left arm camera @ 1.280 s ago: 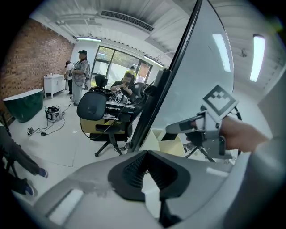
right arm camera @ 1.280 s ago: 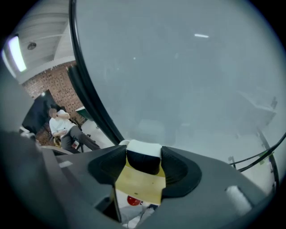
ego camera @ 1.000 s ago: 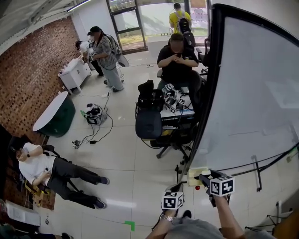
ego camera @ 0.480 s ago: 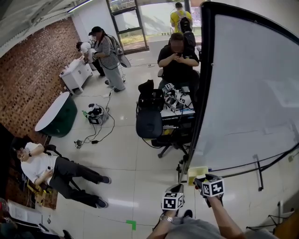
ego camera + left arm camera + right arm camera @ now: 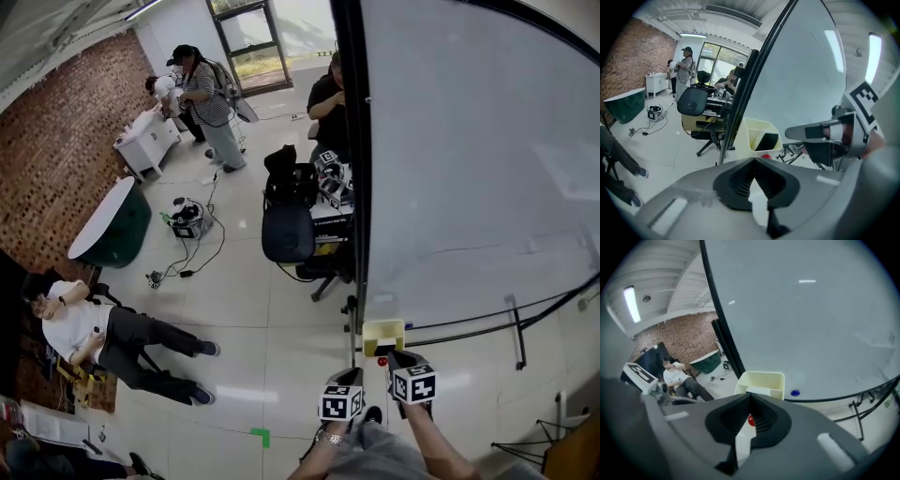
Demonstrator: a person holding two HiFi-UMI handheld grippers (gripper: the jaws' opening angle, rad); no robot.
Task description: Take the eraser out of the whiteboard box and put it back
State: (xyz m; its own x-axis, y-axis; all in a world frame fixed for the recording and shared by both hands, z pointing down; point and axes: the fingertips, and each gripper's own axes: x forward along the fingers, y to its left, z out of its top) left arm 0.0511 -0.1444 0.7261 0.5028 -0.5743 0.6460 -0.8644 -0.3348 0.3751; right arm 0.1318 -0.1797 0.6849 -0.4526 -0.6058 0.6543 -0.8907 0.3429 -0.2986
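Observation:
A pale yellow whiteboard box (image 5: 382,335) hangs at the board's lower left corner. Inside it stands the eraser (image 5: 768,140), dark face toward the left gripper view; its white top (image 5: 758,391) shows in the right gripper view. My right gripper (image 5: 392,359) sits just below the box. Its jaws are closing and meet at the tips (image 5: 750,397) with nothing between them. My left gripper (image 5: 346,380) hangs lower and to the left, shut (image 5: 753,160) and empty. The right gripper (image 5: 790,134) also shows beside the box in the left gripper view.
The whiteboard (image 5: 469,141) fills the right side on a black stand (image 5: 354,187). A red magnet (image 5: 381,361) sits under the box, a blue one (image 5: 795,393) on the board. An office chair (image 5: 286,234), a laden desk and several people, one on the floor (image 5: 89,328), are at left.
My right gripper has sunk and shifted left, ending just under the box. The head view has swung closer to the whiteboard. The left gripper stays in much the same spot.

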